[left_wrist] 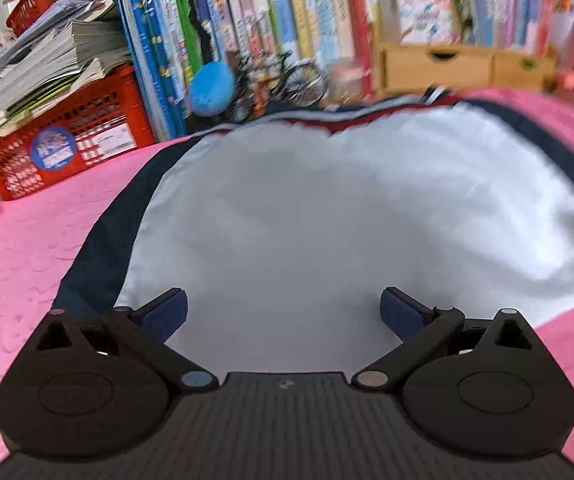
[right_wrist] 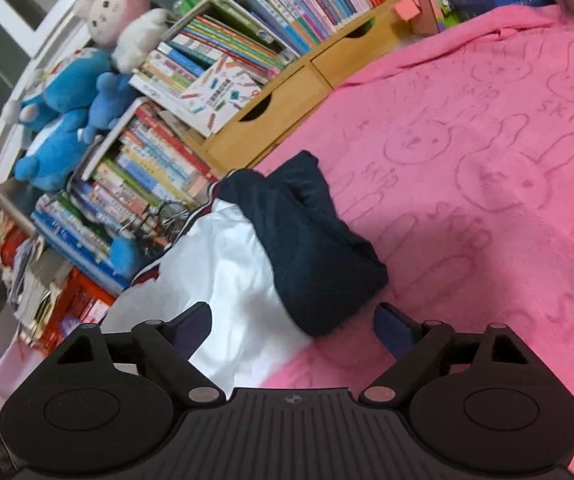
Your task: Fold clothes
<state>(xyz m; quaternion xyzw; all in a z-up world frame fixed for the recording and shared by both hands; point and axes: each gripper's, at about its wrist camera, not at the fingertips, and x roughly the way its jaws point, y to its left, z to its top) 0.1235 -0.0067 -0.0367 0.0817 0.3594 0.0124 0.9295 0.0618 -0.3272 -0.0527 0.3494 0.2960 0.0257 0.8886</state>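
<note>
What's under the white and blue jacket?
The jacket lies on a pink blanket with bunny drawings, which shows all around it. Whatever is directly beneath the cloth, or folded inside it, is covered, so I cannot tell.

Black ribbed gripper (left_wrist: 283,306), seemingly blue pads (left_wrist: 167,312).

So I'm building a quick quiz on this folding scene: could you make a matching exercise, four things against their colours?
Things:
1. blanket
2. crate
3. drawer unit
4. garment's sleeve

Colours:
a. navy
b. pale wood
c. pink
d. red

Pairs: 1-c, 2-d, 3-b, 4-a
</note>
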